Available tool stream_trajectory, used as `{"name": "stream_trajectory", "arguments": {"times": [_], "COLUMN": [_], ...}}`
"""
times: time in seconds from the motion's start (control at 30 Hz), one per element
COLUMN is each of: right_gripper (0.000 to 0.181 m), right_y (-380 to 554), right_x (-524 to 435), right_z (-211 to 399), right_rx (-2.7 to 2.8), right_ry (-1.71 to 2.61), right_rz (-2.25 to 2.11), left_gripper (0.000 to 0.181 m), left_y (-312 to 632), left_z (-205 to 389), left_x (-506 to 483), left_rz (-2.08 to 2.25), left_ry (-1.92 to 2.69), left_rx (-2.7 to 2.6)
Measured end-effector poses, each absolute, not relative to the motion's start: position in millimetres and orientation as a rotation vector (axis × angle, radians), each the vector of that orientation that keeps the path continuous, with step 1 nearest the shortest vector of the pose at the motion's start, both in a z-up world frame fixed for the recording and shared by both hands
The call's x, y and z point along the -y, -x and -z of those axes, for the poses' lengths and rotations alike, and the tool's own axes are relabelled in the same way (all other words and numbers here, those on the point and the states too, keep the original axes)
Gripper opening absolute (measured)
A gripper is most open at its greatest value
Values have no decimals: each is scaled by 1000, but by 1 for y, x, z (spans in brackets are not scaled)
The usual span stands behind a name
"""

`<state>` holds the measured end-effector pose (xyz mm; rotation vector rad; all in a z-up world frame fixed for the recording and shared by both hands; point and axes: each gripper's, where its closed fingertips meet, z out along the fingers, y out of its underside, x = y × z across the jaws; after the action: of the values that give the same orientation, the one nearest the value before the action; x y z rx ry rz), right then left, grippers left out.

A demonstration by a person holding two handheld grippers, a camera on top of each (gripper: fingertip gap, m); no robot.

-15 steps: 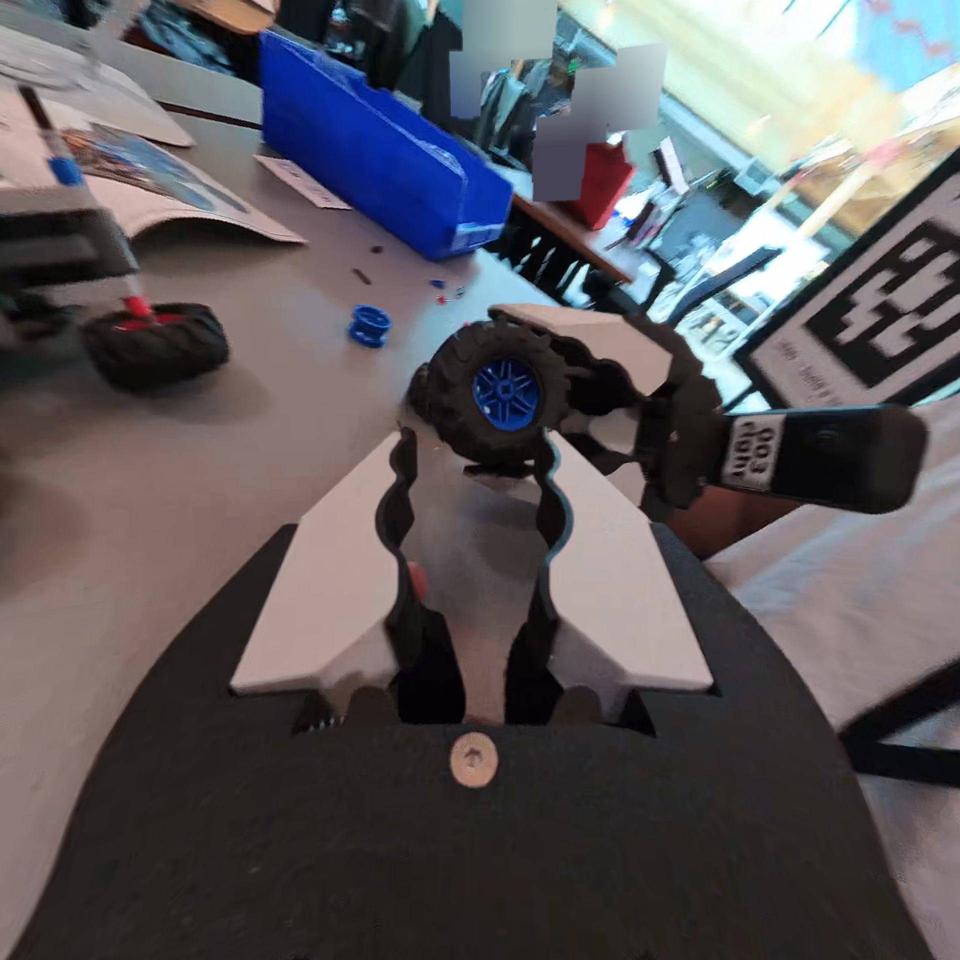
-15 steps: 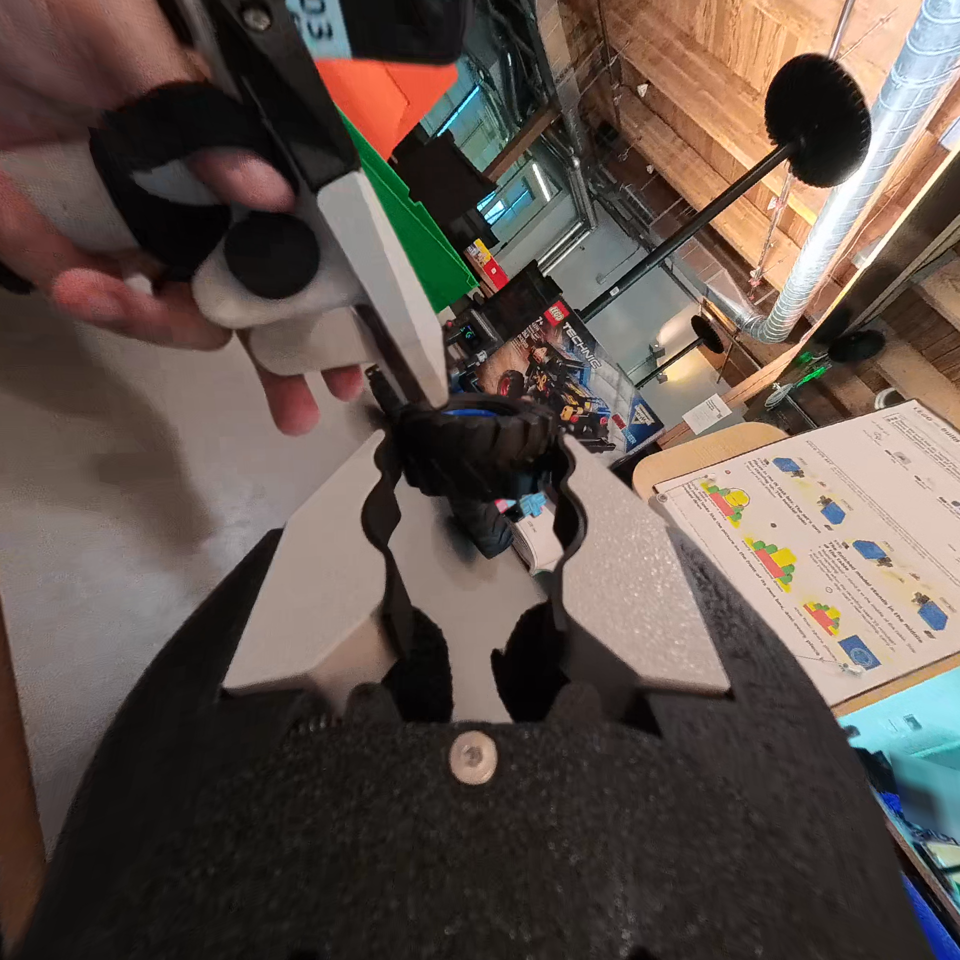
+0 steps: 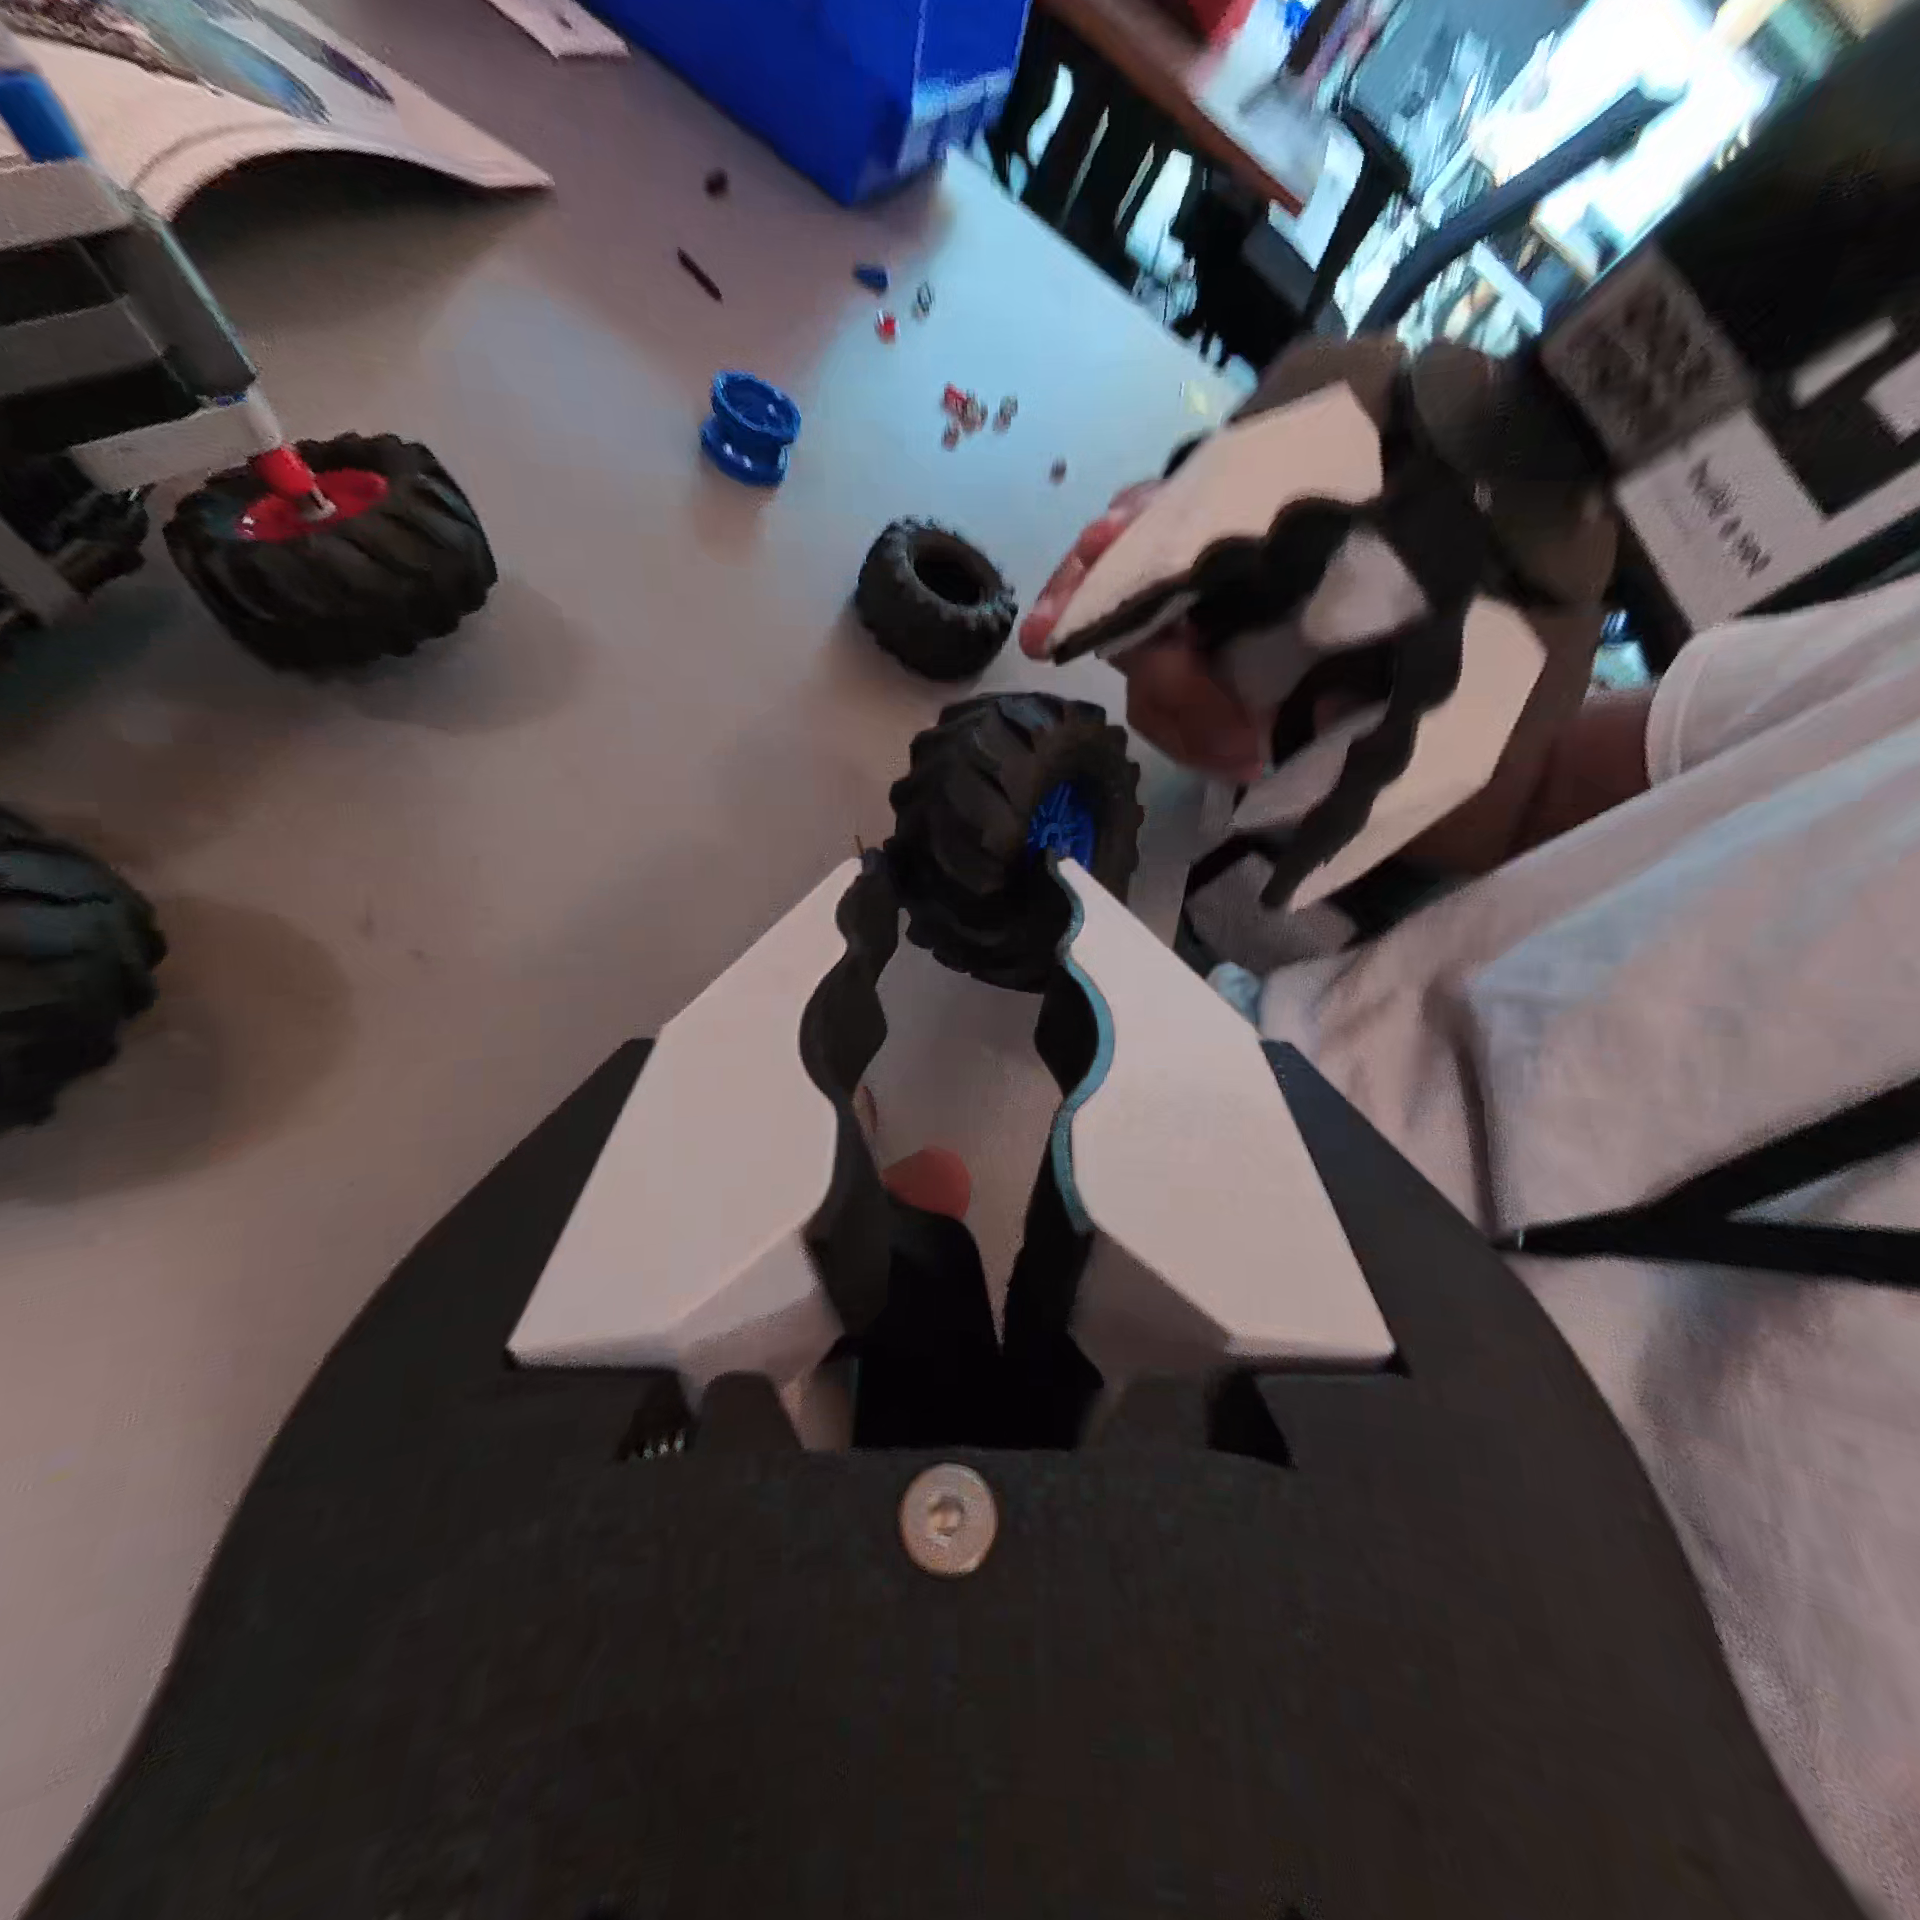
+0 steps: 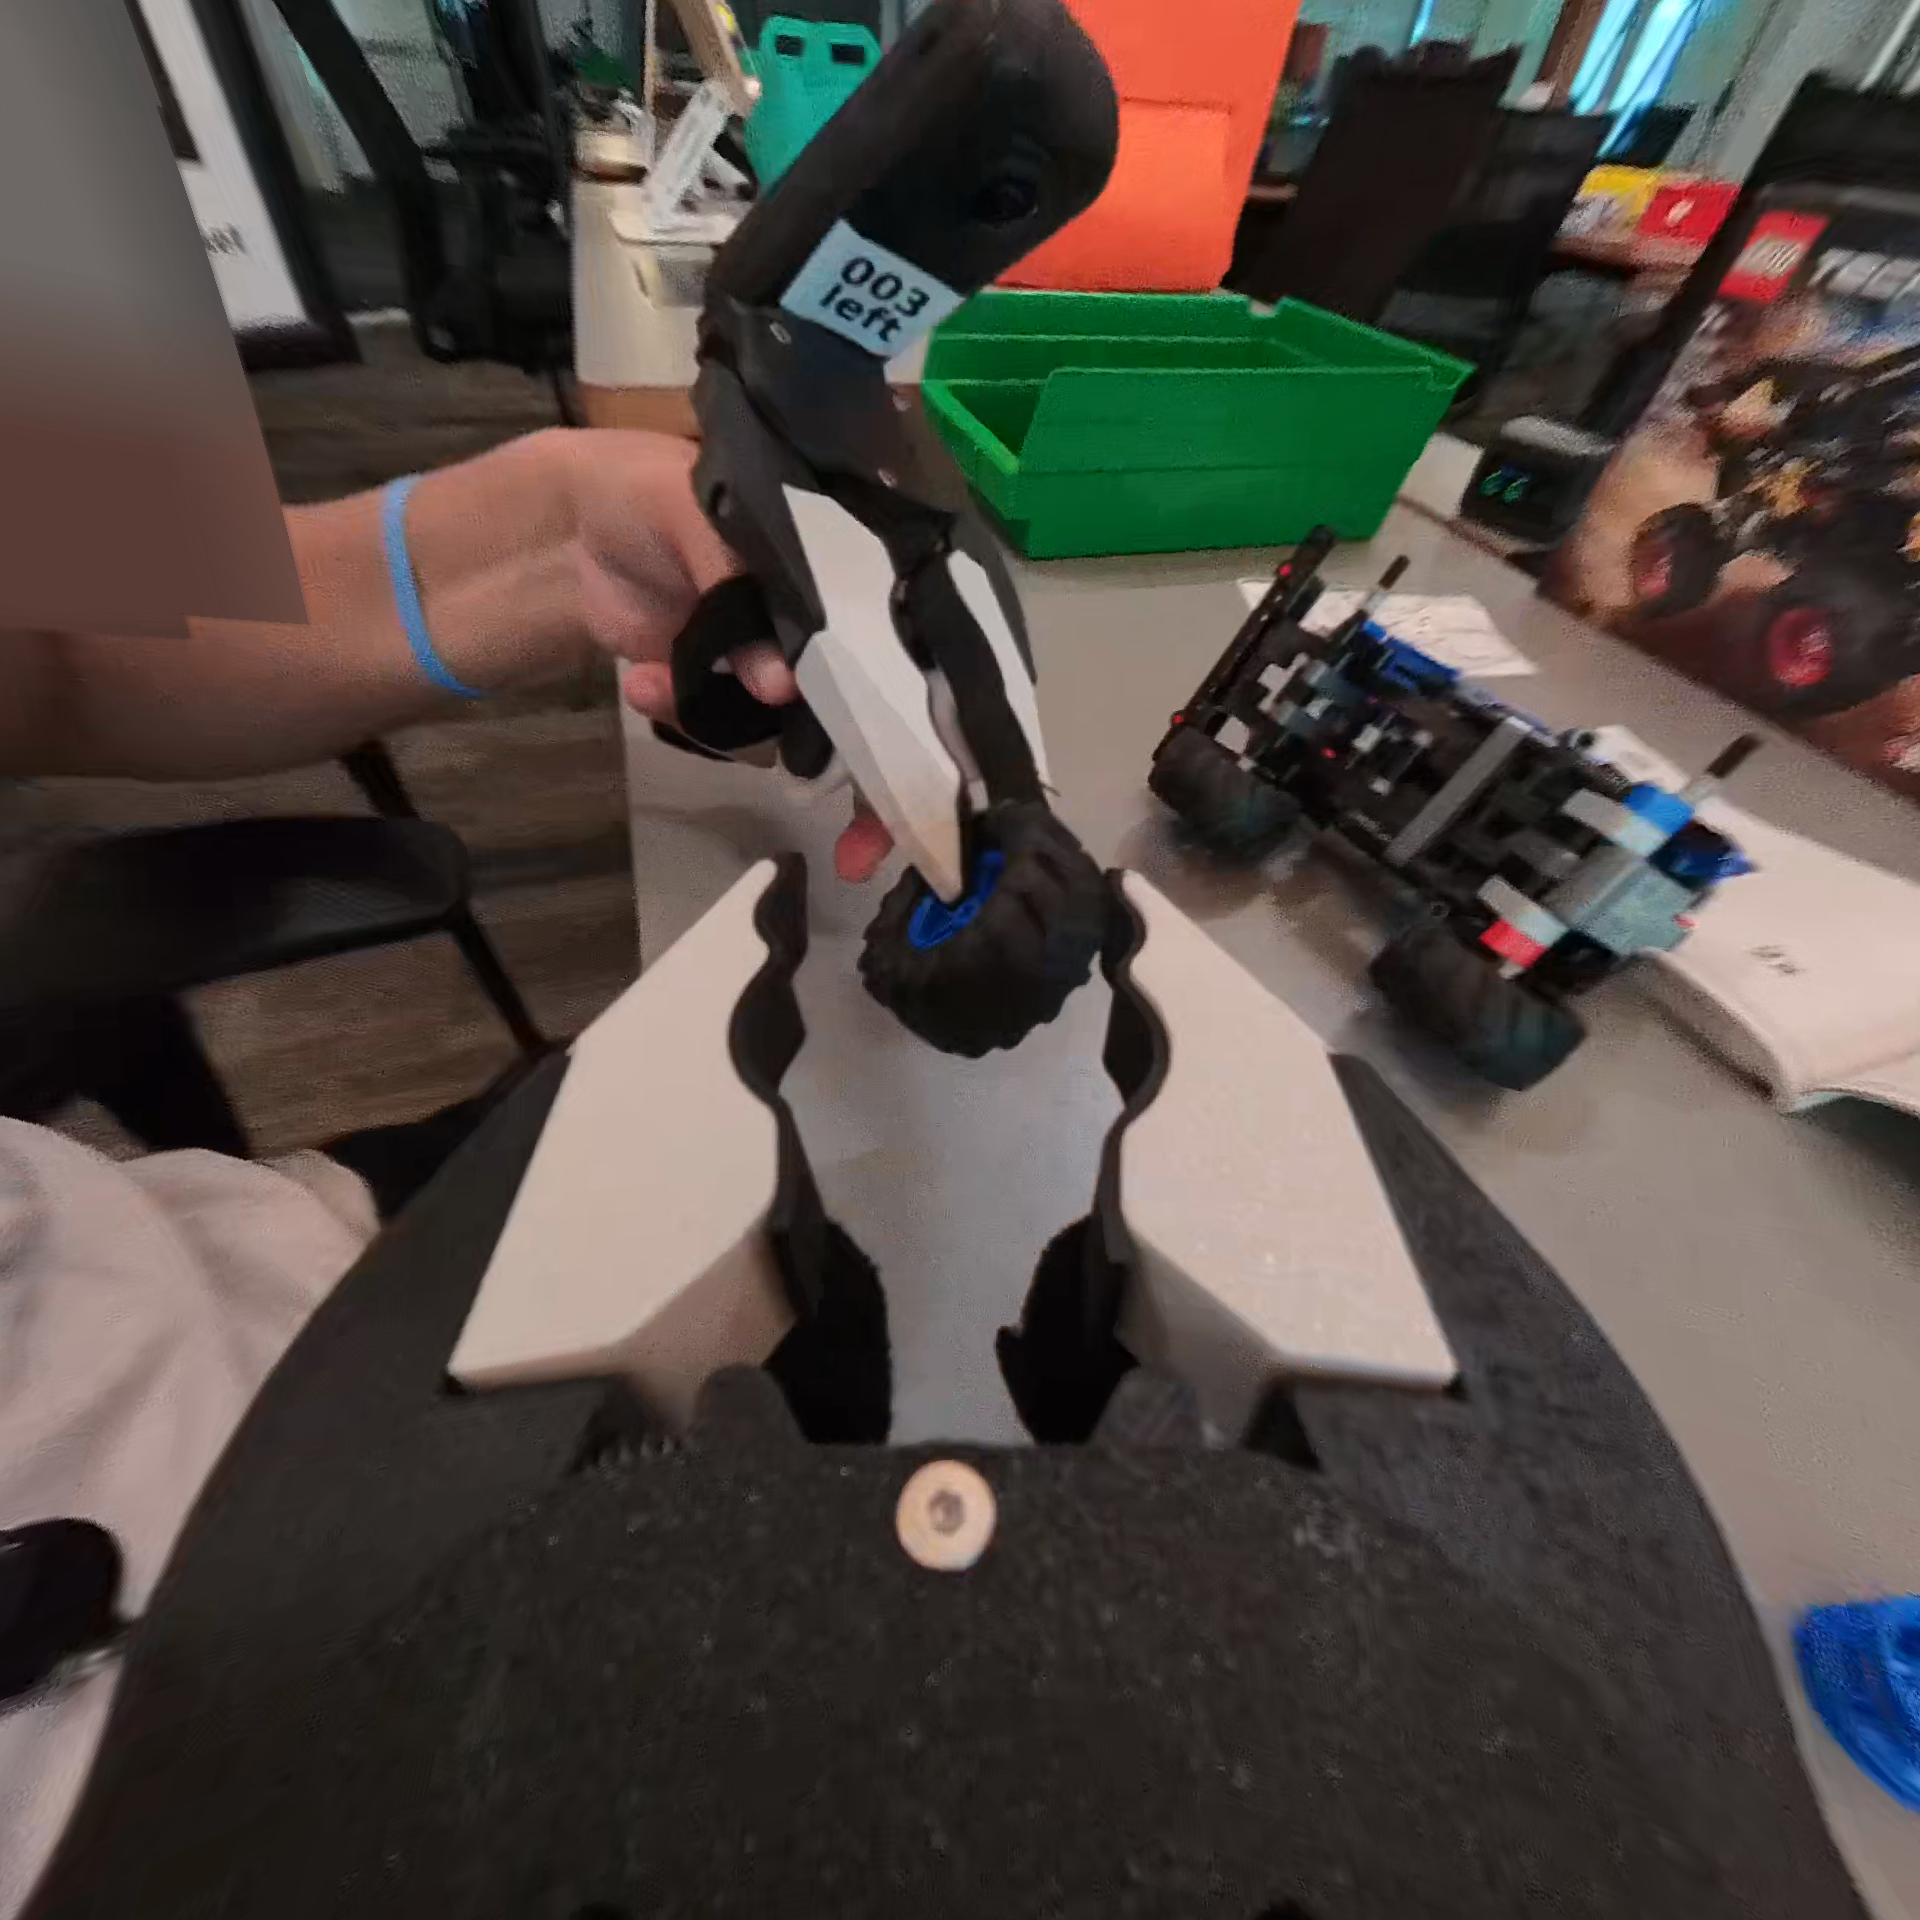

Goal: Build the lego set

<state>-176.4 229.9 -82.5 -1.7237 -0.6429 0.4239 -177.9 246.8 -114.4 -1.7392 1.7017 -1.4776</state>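
My left gripper [image 3: 966,873] is shut on a black tyre with a blue rim [image 3: 1013,821], one finger on each face, just above the grey table [image 3: 520,831]. The right wrist view shows it [image 4: 982,831] reaching down from above with the wheel [image 4: 997,956] at its tips. My right gripper [image 4: 951,894] is open and empty, its fingers apart just short of the wheel. In the left wrist view it [image 3: 1169,764] hangs open to the wheel's right. The partly built truck [image 4: 1455,831] lies on the table to the right.
A loose black tyre [image 3: 935,597], a loose blue rim [image 3: 750,428] and small scattered pins [image 3: 971,410] lie ahead. The truck's red-rimmed wheel [image 3: 332,540] is at left. A blue bin [image 3: 831,73], green bin [image 4: 1174,416], set box [image 4: 1766,468] and open booklet [image 4: 1818,987] ring the table. My two grippers' fingertips are within a few centimetres of each other. Left tips and right tips are each some 15 cm from the partly built truck [image 4: 1455,831].
My right gripper has let go of the wheel, opened and pulled back from it. My left gripper keeps the wheel and has turned it edge-on, lower over the table.
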Motion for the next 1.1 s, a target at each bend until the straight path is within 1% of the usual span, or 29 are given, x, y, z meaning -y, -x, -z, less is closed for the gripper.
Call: {"name": "stream_trajectory", "arguments": {"times": [0.03,0.07,0.17,0.27,0.3,0.37,0.4,0.43,0.5,0.6,0.63,0.73,0.83,0.9,1.03,1.1], "right_gripper": [51,40,32,28,28,27,26,18,18,18,17,15,14,13,11,11], "right_y": [176,176,181,165,157,141,139,141,152,162,161,160,160,163,165,165], "right_x": [-232,-235,-242,-258,-264,-272,-273,-273,-271,-269,-268,-264,-263,-262,-256,-253], "right_z": [83,91,101,93,92,90,87,85,83,91,92,95,97,95,94,96], "right_rx": [633,657,698,502,406,230,151,81,-41,-68,-63,31,355,524,617,690], "right_ry": [1758,1809,1860,1865,1873,1855,1831,1800,1748,1758,1755,1790,1802,1768,1778,1770], "right_rz": [-506,-534,-567,-616,-657,-732,-797,-890,-1077,-1135,-1117,-1006,-694,-581,-670,-633], "left_gripper": [24,24,24,25,28,62,70,80,88,73,66,65,65,65,64,64], "left_y": [181,183,185,176,176,177,175,170,158,148,148,149,150,150,152,153], "left_z": [115,112,112,95,88,83,85,90,98,101,100,105,111,112,109,112], "left_x": [-244,-240,-239,-255,-260,-269,-268,-263,-257,-256,-258,-251,-243,-238,-231,-227], "left_rz": [1435,1409,1250,1198,1180,1075,1008,932,741,617,632,772,914,1007,1086,1101], "left_ry": [1728,1708,1656,1548,1486,1367,1309,1244,1143,1068,1065,1107,1115,1118,1090,1087], "left_rx": [-1795,-1869,-2002,-1837,-1764,-1629,-1588,-1568,-1536,-1479,-1466,-1521,-1587,-1606,-1642,-1672]}}
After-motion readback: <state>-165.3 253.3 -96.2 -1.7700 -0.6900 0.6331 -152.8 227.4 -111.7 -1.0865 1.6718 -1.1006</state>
